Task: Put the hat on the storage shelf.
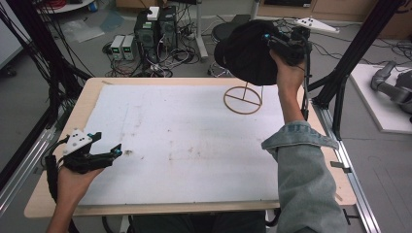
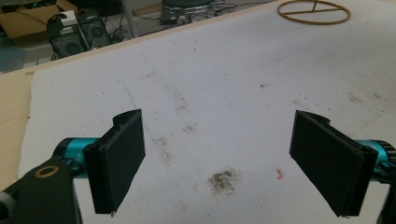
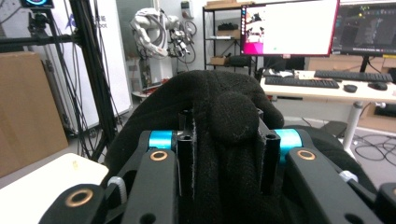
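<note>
Black hat (image 1: 247, 51), one — right claw (image 1: 274, 41) grips; likely beanie.

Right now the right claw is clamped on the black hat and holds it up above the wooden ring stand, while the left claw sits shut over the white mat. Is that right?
Not quite. The left claw is open, not shut: the left gripper view shows its jaws wide apart over the white mat. The rest holds: the right claw is clamped on the black hat above the wooden ring stand.
</note>
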